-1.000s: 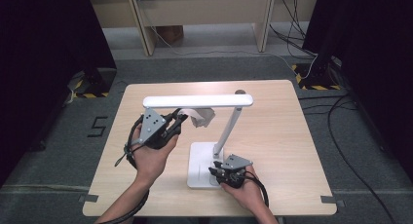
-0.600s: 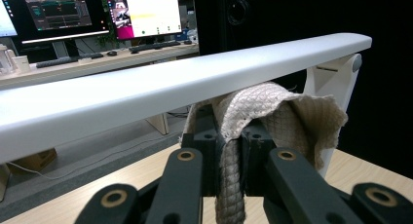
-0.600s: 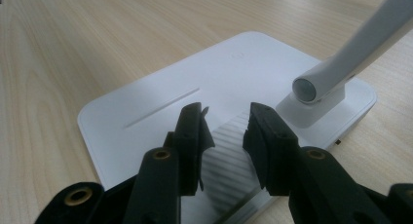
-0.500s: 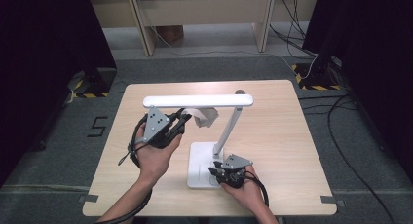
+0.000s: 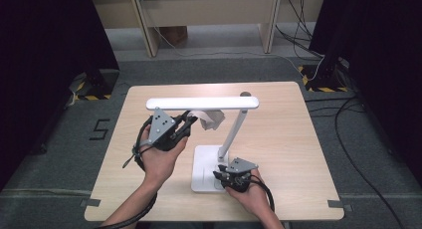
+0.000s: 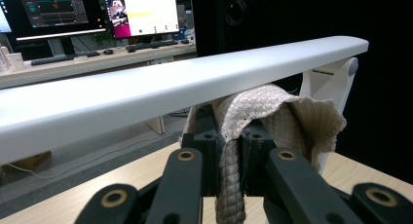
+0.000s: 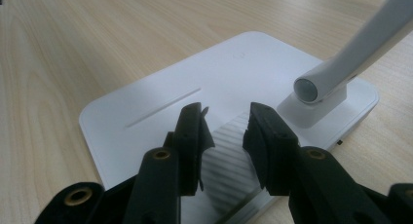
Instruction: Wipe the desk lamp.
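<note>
The left tool (image 5: 186, 123) is pinching a beige waffle-weave cloth (image 6: 272, 112) just under the white desk lamp's long horizontal bar (image 5: 201, 103); the right tool (image 7: 225, 131), part open, is bracing its flat white base (image 7: 160, 102).

The left gripper (image 5: 185, 125) sits just under the lamp bar (image 5: 201, 103), the cloth (image 5: 209, 119) between its jaws and bunched ahead of them against the bar's underside. The stem (image 5: 234, 132) rises beyond the cloth, to its right. The right gripper (image 5: 225, 178) rests over the near edge of the base (image 5: 205, 164), the stem's foot ahead and to its right. The base lies on the table (image 5: 293, 139).
</note>
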Action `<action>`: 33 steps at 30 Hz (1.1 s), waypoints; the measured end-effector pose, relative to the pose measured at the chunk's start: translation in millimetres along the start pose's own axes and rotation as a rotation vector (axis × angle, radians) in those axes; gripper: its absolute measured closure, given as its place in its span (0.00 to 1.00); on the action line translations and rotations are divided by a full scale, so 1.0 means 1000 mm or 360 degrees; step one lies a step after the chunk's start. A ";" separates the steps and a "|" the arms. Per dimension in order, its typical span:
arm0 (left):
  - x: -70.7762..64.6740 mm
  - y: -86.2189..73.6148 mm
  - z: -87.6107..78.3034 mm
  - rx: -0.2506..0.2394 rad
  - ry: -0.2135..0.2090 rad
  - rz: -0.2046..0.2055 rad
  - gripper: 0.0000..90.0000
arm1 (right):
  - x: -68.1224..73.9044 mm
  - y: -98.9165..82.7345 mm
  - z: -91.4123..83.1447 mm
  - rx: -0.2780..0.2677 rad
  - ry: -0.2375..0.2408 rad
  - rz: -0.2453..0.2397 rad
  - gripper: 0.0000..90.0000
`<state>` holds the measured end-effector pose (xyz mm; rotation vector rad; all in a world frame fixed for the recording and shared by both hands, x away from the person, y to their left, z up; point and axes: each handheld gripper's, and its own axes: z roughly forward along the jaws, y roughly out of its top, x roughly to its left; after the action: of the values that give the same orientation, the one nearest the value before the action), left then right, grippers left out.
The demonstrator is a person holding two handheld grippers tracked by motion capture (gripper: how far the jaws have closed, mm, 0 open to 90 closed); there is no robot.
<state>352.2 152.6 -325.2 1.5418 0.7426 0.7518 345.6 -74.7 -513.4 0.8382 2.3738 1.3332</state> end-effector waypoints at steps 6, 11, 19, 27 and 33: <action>-0.004 0.000 0.002 0.0000 -0.0023 0.0009 0.90 | 0.000 0.000 0.000 -0.0001 -0.0001 0.0003 0.74; -0.008 0.000 0.005 0.0001 -0.0032 0.0008 0.90 | 0.000 0.000 0.000 -0.0003 0.0001 -0.0001 0.74; -0.011 0.000 0.009 0.0003 -0.0032 -0.0001 0.90 | 0.000 -0.001 0.000 -0.0013 0.0006 0.0003 0.74; -0.014 0.001 0.012 0.0002 -0.0025 0.0003 0.90 | 0.000 0.000 0.000 -0.0012 0.0006 0.0004 0.74; -0.016 0.001 0.014 0.0005 -0.0022 -0.0010 0.90 | 0.000 0.000 0.000 -0.0010 0.0010 0.0003 0.74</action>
<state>354.2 131.1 -326.2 1.5456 0.7384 0.7349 345.9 -74.9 -513.9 0.8359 2.3729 1.3449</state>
